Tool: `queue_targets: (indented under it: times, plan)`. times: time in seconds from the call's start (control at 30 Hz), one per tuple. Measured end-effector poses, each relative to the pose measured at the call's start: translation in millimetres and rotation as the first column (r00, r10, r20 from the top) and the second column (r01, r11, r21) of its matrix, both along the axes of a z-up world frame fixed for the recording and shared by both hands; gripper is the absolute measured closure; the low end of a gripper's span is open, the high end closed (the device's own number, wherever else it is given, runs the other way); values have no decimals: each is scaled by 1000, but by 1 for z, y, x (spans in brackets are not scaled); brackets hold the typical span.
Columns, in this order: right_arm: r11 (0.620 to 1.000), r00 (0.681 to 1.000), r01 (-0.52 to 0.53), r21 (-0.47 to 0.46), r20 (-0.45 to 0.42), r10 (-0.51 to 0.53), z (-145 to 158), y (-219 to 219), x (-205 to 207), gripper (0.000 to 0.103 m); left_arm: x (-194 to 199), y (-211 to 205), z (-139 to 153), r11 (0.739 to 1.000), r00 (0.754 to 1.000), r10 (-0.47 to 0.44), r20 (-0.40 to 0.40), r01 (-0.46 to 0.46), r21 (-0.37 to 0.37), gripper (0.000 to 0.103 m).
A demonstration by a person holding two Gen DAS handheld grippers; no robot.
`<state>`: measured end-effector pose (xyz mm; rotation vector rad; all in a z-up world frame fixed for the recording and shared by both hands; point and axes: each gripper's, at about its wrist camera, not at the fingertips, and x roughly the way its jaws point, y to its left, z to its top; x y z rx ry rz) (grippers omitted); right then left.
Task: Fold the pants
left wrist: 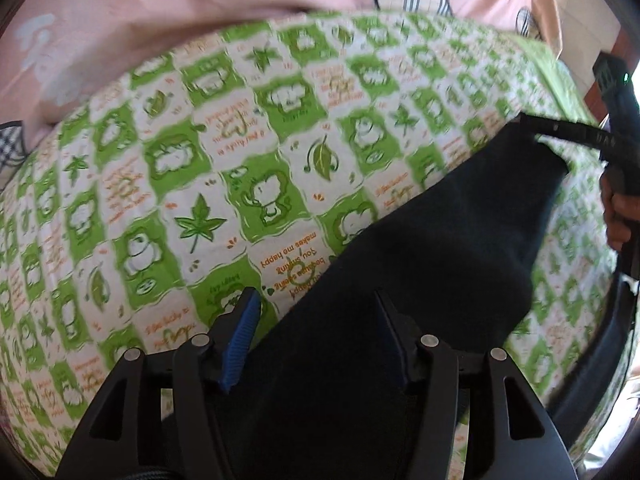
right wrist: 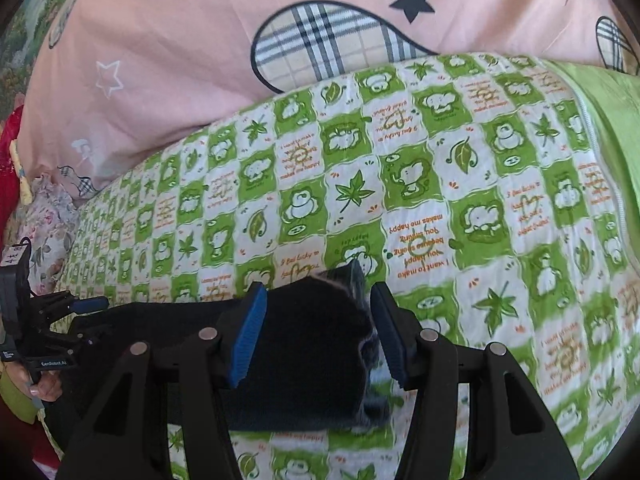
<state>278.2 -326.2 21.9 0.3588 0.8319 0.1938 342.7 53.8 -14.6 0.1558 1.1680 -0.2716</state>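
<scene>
Dark navy pants (left wrist: 420, 264) lie stretched across a green and white patterned quilt (left wrist: 168, 168). My left gripper (left wrist: 316, 304) is open, its blue-padded fingers (left wrist: 240, 344) straddling one end of the pants. My right gripper (right wrist: 318, 300) is open around the other end of the pants (right wrist: 304, 344), where a grey inner edge shows. In the left wrist view the right gripper (left wrist: 560, 132) touches the pants' far corner. In the right wrist view the left gripper (right wrist: 80, 308) sits at the far left end of the pants.
A pink duvet (right wrist: 180, 40) with plaid patches and stars lies bunched along the far side of the quilt (right wrist: 500, 200). A plain green border (right wrist: 612, 120) runs at the right. Floral fabric (right wrist: 48, 216) and something red (right wrist: 10, 160) lie at the left.
</scene>
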Motion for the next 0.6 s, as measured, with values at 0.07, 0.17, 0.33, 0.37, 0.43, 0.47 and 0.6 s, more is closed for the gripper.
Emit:
queue_targets:
  times: [0.07, 0.17, 0.33, 0.37, 0.43, 0.47, 0.6]
  plan:
    - [1000, 1000, -15, 10, -9, 16, -5, 1, 6, 49, 4, -2, -8, 1000, 1000, -9, -20, 9, 6, 46]
    - [999, 999, -42, 3, -5, 42, -6, 3, 8, 88, 5, -5, -8, 998, 998, -47, -41, 45, -49, 81]
    - [997, 994, -77, 12, 73, 76, 11, -2, -9, 94, -16, -19, 5, 996, 997, -78, 1, 78, -48, 100]
    - [996, 992, -87, 13, 97, 85, 16, -3, -17, 94, -27, -22, 11, 995, 996, -83, 15, 84, -61, 100]
    - [994, 985, -110, 12, 135, 107, 26, -7, -32, 94, -47, -27, 22, 992, 995, -92, 39, 95, -79, 100]
    - [992, 980, -126, 11, 154, 123, 29, -10, -39, 94, -57, -30, 29, 991, 994, -99, 53, 104, -88, 100]
    - [982, 958, -191, 2, 218, 186, 38, -22, -80, 94, -104, -41, 52, 984, 985, -134, 108, 145, -104, 100]
